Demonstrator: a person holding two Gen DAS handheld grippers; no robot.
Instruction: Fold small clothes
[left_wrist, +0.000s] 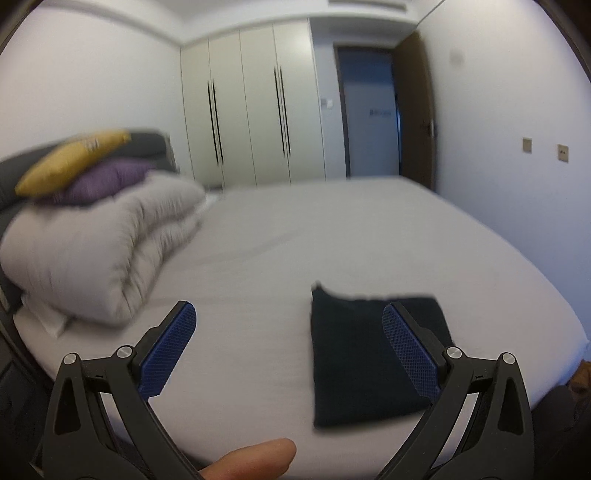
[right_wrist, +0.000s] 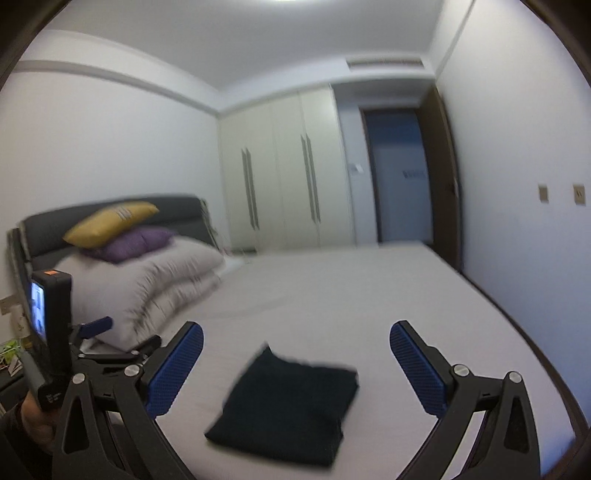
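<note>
Looking at the folded dark garment (right_wrist: 288, 410), we see it lying flat on the bed (right_wrist: 369, 295), near the front edge. Our right gripper (right_wrist: 295, 365) hovers above it, fingers spread wide, gripping nothing. Our left gripper (left_wrist: 288, 343) hangs beside it, fingers also released. A rolled duvet (left_wrist: 99, 251) carries two pillows.

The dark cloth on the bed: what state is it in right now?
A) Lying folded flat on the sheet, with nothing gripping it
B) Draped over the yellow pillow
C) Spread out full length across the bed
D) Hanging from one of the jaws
A: the dark cloth lies as a neat folded rectangle on the bed, and both sets of jaws stand wide open, clear of it.
</note>
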